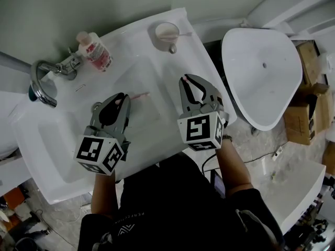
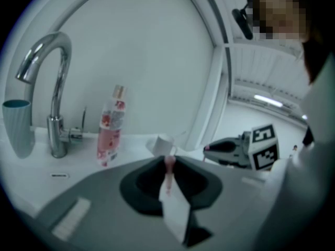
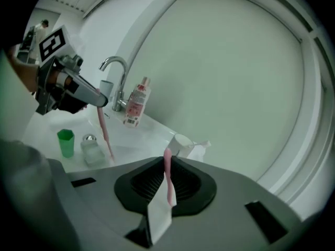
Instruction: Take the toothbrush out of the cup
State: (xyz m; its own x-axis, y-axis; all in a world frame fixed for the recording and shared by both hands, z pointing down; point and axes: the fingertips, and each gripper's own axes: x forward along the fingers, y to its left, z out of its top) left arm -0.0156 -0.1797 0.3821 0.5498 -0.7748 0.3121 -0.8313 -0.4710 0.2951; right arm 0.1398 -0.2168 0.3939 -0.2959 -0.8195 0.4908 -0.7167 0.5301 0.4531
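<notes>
A pink toothbrush (image 1: 140, 94) sticks out sideways over the sink bowl, and my left gripper (image 1: 123, 98) is shut on one end of it. In the right gripper view the toothbrush (image 3: 105, 132) hangs down from the left gripper (image 3: 97, 98). The white cup (image 1: 167, 33) stands at the sink's back rim, well away from the brush, and also shows in the left gripper view (image 2: 161, 144). My right gripper (image 1: 186, 80) hovers over the sink's right side. Its jaws are together, and I see nothing between them.
A chrome faucet (image 1: 44, 75) and a pink bottle (image 1: 94, 50) stand at the back left of the white sink (image 1: 63, 156). A green cup (image 3: 65, 143) and a small glass jar (image 3: 91, 149) sit on the sink. A white toilet (image 1: 261, 72) and cardboard boxes (image 1: 309, 88) are on the right.
</notes>
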